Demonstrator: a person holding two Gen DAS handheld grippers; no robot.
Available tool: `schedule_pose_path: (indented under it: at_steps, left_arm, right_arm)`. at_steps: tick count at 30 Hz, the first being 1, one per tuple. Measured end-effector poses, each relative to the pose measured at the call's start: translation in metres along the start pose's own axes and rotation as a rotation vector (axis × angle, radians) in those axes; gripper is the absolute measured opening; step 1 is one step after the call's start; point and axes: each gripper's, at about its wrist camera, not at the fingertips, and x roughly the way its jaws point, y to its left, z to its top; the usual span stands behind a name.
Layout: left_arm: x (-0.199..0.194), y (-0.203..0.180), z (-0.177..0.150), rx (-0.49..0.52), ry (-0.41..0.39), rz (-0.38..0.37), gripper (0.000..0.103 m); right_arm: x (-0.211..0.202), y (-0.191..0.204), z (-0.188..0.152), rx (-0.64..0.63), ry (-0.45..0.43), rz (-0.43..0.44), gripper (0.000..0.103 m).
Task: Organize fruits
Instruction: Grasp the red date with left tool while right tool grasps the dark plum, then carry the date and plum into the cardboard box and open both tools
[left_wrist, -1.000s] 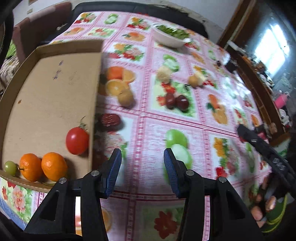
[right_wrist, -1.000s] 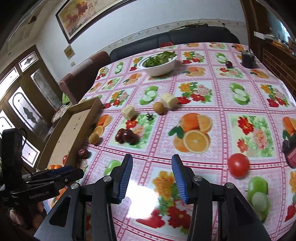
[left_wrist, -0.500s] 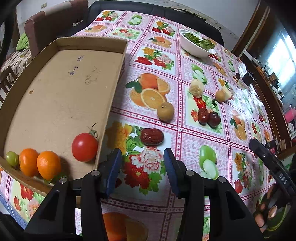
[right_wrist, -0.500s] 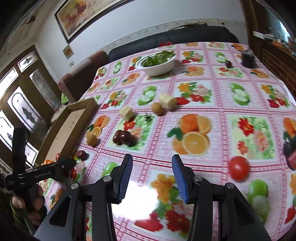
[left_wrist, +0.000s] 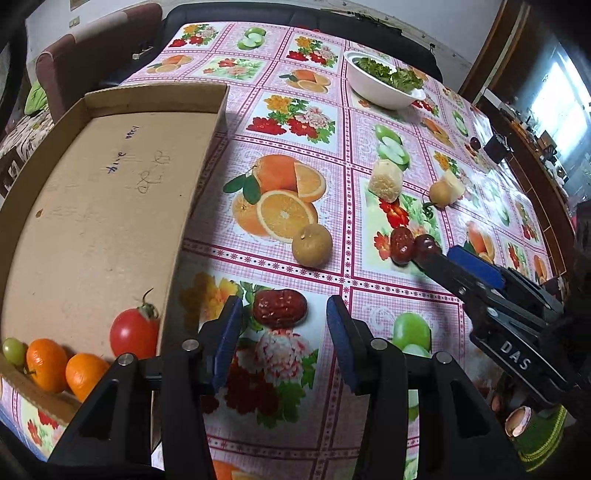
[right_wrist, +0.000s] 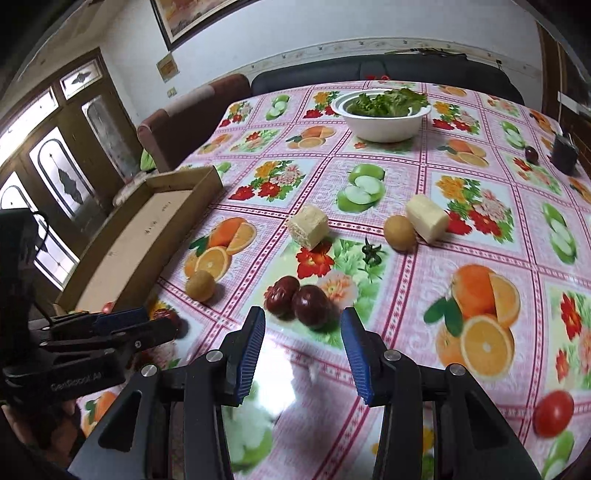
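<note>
Left gripper (left_wrist: 283, 325): jaws stand wide apart, nothing between the pads. A single red date (left_wrist: 280, 308) lies on the tablecloth (left_wrist: 388, 280) just ahead of your fingertips, centred on the gap but not yet inside it.

Right gripper (right_wrist: 303, 341): jaws apart with nothing between them; they have just been closing a little. The pair of dark red dates (right_wrist: 297, 301) sits touching each other just beyond the tips, nearer the left finger than the right.

Change over the last second: both views have swung in towards these dates. A second ago the left gripper faced bare cloth beside the cardboard tray (left_wrist: 96, 206); now the single date is lined up. The right gripper, earlier over a printed flower panel, now faces the pair. Reading: you have moved from transit to approach on both hands; no grasp yet.

Outward: tray holds a tomato (left_wrist: 133, 334), two oranges (left_wrist: 66, 367) and a green grape (left_wrist: 14, 350) at its near end. Loose on the cloth are a brown round fruit (left_wrist: 312, 245), a second one (right_wrist: 399, 232), and another tomato (right_wrist: 553, 413).
</note>
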Motion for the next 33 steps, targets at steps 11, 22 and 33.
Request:
schedule_pose_path:
  at_steps: [11, 22, 33]
  left_arm:
    - [0.0, -0.002, 0.0, 0.035, -0.054, 0.041, 0.029]
    - [-0.037, -0.012, -0.008, 0.074, -0.121, 0.014, 0.029]
    - [-0.056, 0.002, -0.012, 0.06, -0.162, 0.057, 0.029]
  right_arm:
    - [0.006, -0.006, 0.001, 0.026, 0.013, 0.0, 0.027]
    - [-0.034, 0.004, -0.004, 0.051, -0.039, 0.041, 0.027]
    - [-0.046, 0.033, 0.001, 0.009, -0.056, 0.084, 0.027]
